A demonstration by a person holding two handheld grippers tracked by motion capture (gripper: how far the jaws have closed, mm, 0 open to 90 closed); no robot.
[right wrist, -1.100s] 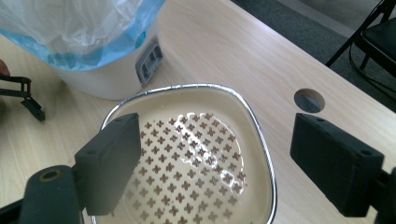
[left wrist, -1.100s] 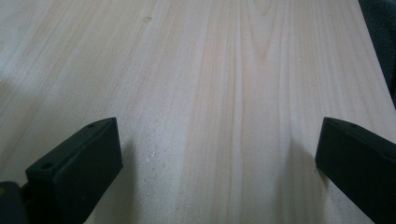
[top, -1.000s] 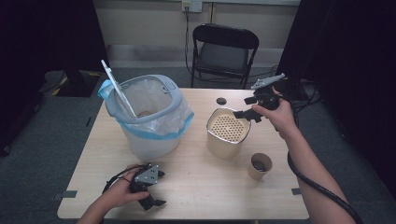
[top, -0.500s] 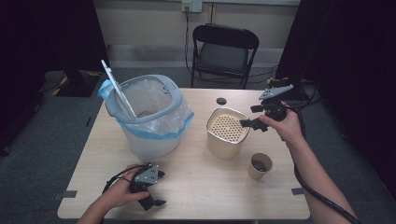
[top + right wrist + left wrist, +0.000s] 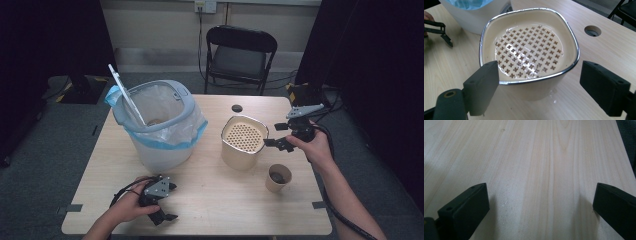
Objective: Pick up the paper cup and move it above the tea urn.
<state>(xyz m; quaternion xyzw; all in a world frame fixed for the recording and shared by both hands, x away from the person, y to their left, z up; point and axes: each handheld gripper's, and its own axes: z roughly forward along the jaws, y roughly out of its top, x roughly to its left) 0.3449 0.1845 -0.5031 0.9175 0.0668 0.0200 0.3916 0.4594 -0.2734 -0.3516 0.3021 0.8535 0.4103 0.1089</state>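
Observation:
A cream metal pot (image 5: 243,142) with a perforated insert stands right of the table's middle. My right gripper (image 5: 273,135) hovers just to its right, pointing at it. In the right gripper view the right gripper (image 5: 539,68) is open, with the near wall of the pot (image 5: 529,50) showing between the two black jaws and neither pad touching it. My left gripper (image 5: 171,202) rests on the table near the front edge. Its jaws stand wide apart over bare wood in the left gripper view (image 5: 540,192), with nothing between them.
A white bin (image 5: 157,125) lined with a clear and blue bag stands at the back left, a white stick (image 5: 125,95) leaning in it. A paper cup (image 5: 278,177) sits front right of the pot. A round hole (image 5: 237,108) lies behind the pot. A folding chair (image 5: 240,55) stands beyond the table.
My right gripper has come down and toward the table's front right, from above the pot's far side to beside its right wall. The left gripper has stayed put.

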